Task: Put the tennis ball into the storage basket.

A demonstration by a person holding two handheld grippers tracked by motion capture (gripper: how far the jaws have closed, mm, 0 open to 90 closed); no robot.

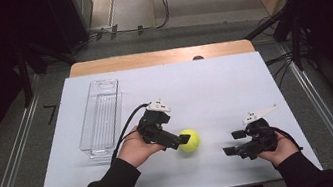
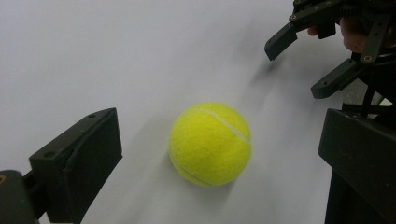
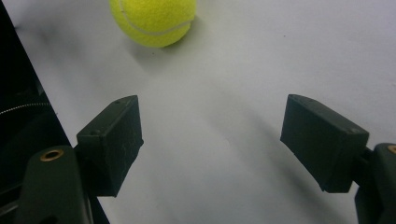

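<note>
High view: left gripper [image 1: 185,140] angled beside tennis ball [image 1: 189,140]; maybe touching

Your right claw's view cuts off the top of the yellow felt tennis ball [image 3: 153,21]. From above, your left claw [image 1: 182,140] covers the ball's near-left side, and the white surface [image 1: 214,91] hides your lap.

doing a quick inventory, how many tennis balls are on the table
1. The tennis ball lies on the white table near its front, just ahead of the left gripper, with the clear bin off to its left.
</note>
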